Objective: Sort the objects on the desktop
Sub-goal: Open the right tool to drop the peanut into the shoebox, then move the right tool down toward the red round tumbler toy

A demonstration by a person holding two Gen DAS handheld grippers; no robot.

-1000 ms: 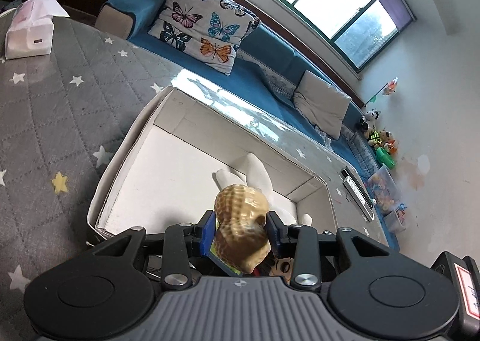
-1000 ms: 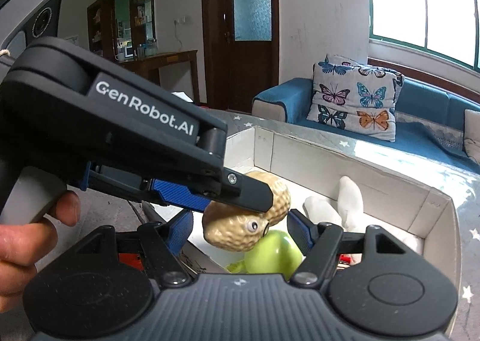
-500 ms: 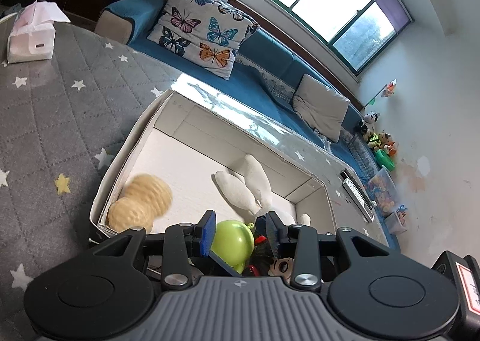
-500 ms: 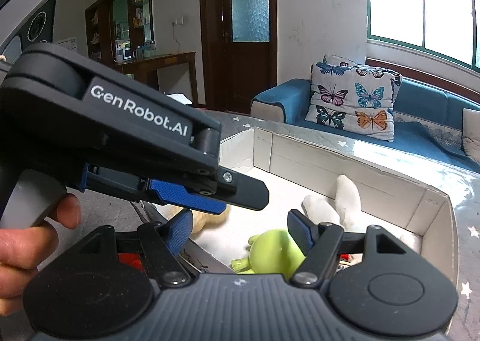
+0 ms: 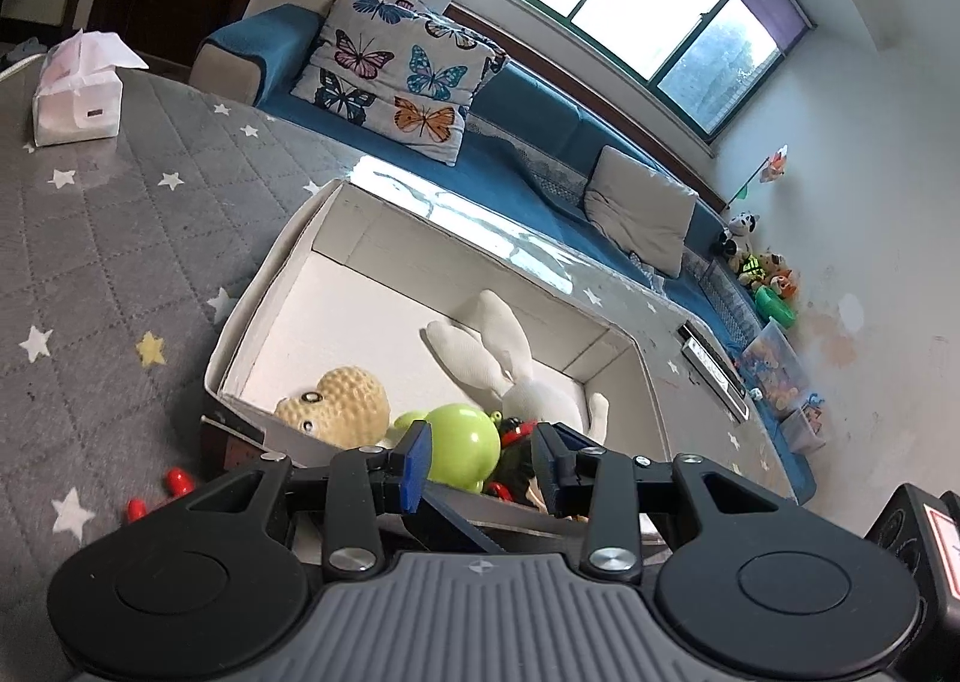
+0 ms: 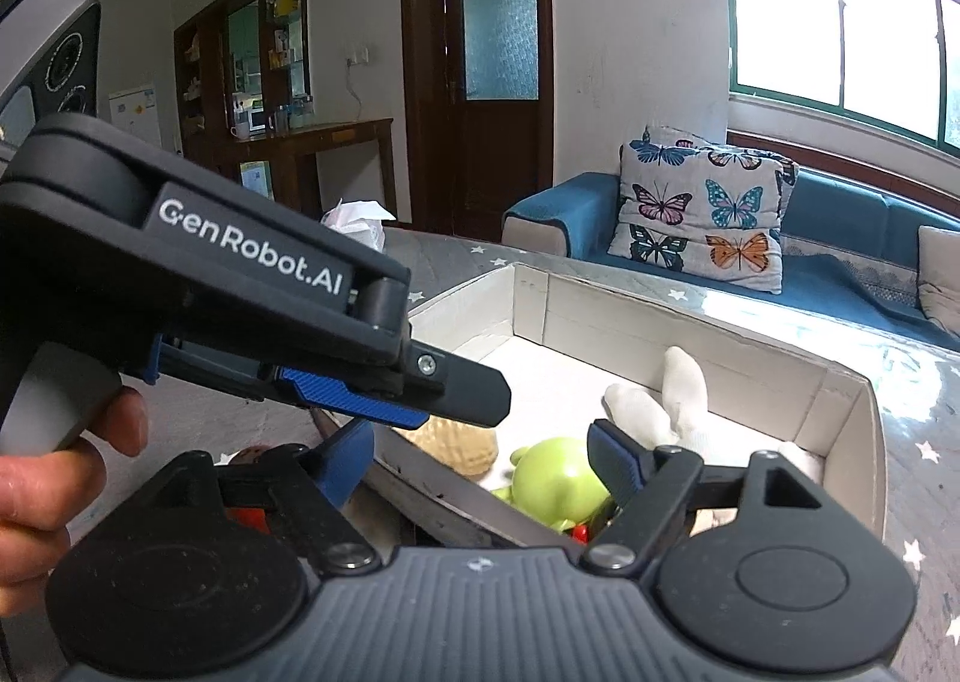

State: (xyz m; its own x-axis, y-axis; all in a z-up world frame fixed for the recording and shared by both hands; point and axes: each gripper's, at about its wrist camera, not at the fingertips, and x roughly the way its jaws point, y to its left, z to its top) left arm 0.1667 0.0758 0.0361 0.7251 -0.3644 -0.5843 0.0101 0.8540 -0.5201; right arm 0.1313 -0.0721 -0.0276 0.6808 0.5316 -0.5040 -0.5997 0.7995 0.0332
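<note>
Toys — peanut, green figure, rabbit — fill box; left hand-held gripper narrow, empty.

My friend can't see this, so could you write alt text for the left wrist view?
An empty black claw hangs over a white cardboard box holding a tan knitted peanut toy, a shiny green plastic toy and a white plush rabbit, on a grey star-patterned tablecloth.

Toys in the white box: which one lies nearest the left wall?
The tan knitted peanut toy with googly eyes; the green plastic toy and white plush rabbit lie further right.
</note>
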